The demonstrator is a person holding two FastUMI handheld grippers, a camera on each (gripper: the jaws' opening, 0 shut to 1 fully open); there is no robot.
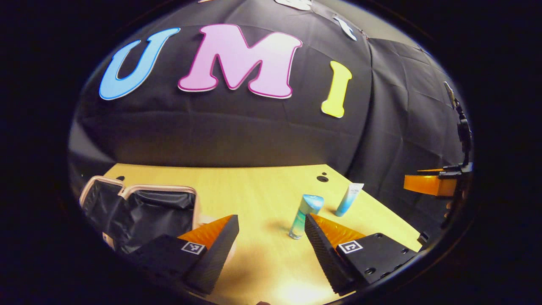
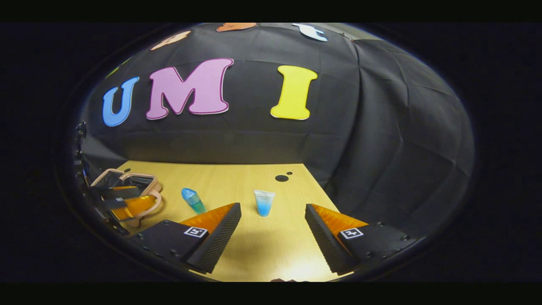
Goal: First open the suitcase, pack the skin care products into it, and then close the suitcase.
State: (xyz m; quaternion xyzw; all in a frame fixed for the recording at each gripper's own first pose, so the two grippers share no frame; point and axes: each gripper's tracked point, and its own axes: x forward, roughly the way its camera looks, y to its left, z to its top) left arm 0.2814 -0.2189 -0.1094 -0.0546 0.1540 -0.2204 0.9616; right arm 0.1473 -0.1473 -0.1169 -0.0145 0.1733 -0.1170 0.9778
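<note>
At the left of the wooden table [image 1: 254, 186], the suitcase [image 1: 139, 212] is seen lying open, its dark lining exposed; in the left gripper view the left gripper [image 1: 271, 237] is held above the table with its fingers spread and nothing between them; a teal bottle [image 1: 305, 216] stands just beyond them, and a blue-and-white tube [image 1: 349, 199] stands further right; in the right gripper view the right gripper [image 2: 273, 231] is likewise spread wide and empty, with the tube ahead between its fingers.
</note>
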